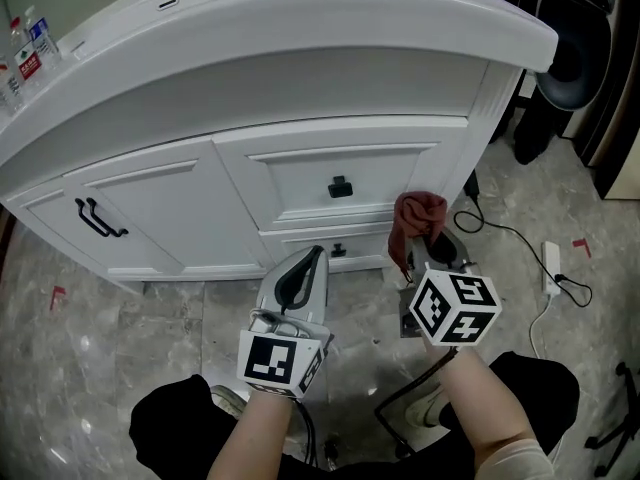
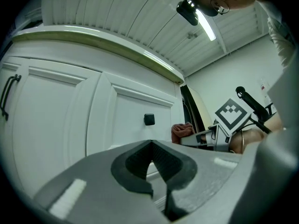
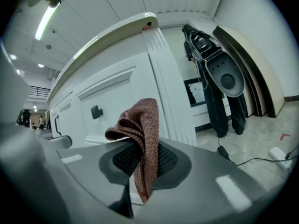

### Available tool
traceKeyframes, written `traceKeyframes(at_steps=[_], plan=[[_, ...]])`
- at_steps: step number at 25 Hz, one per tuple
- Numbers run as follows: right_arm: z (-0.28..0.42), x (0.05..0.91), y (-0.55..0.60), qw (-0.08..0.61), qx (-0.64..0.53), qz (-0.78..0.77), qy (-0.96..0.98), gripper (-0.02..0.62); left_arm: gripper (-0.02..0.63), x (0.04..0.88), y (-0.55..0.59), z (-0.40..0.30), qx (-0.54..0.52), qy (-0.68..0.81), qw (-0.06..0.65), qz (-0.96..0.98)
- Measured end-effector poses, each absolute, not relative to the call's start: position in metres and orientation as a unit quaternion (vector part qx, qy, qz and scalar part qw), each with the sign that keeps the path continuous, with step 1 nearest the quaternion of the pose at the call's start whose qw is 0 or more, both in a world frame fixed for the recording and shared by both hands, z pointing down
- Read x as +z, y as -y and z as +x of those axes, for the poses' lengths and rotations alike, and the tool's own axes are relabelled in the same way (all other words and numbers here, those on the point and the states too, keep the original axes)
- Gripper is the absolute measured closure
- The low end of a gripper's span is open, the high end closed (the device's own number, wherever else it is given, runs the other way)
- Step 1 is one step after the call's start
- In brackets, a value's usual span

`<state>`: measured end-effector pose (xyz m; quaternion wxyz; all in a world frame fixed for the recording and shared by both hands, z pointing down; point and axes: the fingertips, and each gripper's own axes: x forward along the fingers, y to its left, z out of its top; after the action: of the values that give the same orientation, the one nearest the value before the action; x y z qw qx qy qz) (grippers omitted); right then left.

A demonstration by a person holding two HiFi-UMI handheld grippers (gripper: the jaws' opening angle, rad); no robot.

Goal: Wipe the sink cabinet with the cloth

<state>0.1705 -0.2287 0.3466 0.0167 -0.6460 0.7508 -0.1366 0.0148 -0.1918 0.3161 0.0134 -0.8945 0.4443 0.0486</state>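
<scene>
My right gripper [image 3: 140, 158] pinches the reddish-brown cloth [image 3: 141, 125] near the white sink cabinet [image 1: 300, 180]. My left gripper [image 2: 152, 146] is closed and empty. The labels on the bottles [image 1: 24, 54] are too small to read.

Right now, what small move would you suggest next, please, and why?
Probably ease the right gripper forward until the cloth presses against the sink cabinet: its fingers clamp the cloth, which seems to hang just short of the white front.

head view down, gripper views facing cabinet [image 1: 150, 213]
</scene>
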Motion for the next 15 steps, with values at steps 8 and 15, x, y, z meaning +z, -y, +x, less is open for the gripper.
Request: traceKeyframes(at_steps=[8,15], plan=[[0.043,0.389,0.230,-0.027,-0.125,-0.534,-0.836,0.515,0.606,0.349,0.192,-0.044,0.035,-0.495,0.004,-0.868],[-0.036,0.423,0.247,-0.031,-0.142,-0.489,-0.860,0.515,0.606,0.369,0.196,-0.095,0.027,-0.530,0.000,-0.848]])
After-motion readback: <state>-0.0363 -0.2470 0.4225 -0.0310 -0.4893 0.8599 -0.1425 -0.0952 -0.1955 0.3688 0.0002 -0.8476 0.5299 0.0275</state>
